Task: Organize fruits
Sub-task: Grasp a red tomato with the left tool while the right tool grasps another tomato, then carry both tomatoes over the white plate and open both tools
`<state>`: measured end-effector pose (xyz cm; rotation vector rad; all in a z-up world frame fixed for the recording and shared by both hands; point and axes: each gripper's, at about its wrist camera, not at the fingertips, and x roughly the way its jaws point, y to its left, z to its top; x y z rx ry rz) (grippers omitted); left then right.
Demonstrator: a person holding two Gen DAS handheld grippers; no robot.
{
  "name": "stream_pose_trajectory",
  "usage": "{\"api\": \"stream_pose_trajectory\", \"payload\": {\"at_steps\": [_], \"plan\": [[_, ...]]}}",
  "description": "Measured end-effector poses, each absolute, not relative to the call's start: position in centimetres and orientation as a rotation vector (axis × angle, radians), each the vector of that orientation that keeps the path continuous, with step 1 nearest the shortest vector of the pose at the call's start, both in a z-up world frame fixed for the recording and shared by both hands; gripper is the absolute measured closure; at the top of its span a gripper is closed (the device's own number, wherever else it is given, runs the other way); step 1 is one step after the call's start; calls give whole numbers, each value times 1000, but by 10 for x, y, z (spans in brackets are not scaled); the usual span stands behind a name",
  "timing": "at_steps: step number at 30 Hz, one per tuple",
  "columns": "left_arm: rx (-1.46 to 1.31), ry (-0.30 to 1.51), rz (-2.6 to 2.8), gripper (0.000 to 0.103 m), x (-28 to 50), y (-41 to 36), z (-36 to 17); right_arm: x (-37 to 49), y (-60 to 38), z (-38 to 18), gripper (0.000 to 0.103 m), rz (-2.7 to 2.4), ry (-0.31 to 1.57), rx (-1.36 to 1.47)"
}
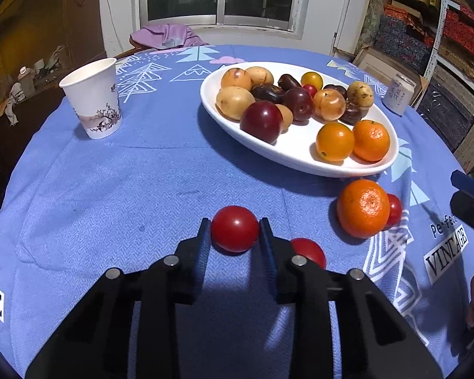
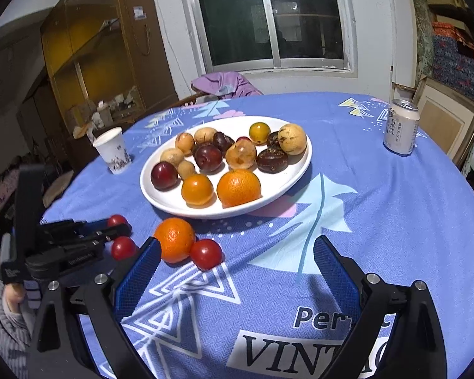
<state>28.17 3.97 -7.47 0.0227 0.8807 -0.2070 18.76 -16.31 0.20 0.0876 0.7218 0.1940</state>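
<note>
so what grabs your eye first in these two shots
The white oval plate heaped with mixed fruit sits mid-table on the blue patterned tablecloth. Nearer, the left claw brackets a round red tomato, and a loose orange mandarin touches another red tomato.

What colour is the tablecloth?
Blue tablecloth with white tree prints; clearest in the right wrist view.

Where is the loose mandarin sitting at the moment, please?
In the right wrist view the mandarin lies on the tablecloth just in front of the white plate, touching a cherry tomato.
</note>
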Motion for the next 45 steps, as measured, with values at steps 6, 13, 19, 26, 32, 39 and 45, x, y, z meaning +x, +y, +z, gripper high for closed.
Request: {"api": "stream_pose_trajectory", "payload": {"at_steps": [6,13,19,26,32,39,45], "plan": [[2,859,-150,73,280,49,-68,189,-139,-11,16,219,749,-38],[8,872,-152,73,280,48,-69,199,-117,-25,47,248,787,-158],[19,879,-156,73,279,44,-71,216,-118,-29,63,275,818,-118],[50,881,-148,72,279,40,-75,215,-106,-38,72,316,871,-141],[42,881,-146,73,280,41,-75,206,-113,-33,73,322,843,-109],[23,815,-147,73,270,38,-53,199,-124,-14,73,324,797,-54],[45,695,-150,73,281,22,30,193,-152,90,73,292,565,-9]]}}
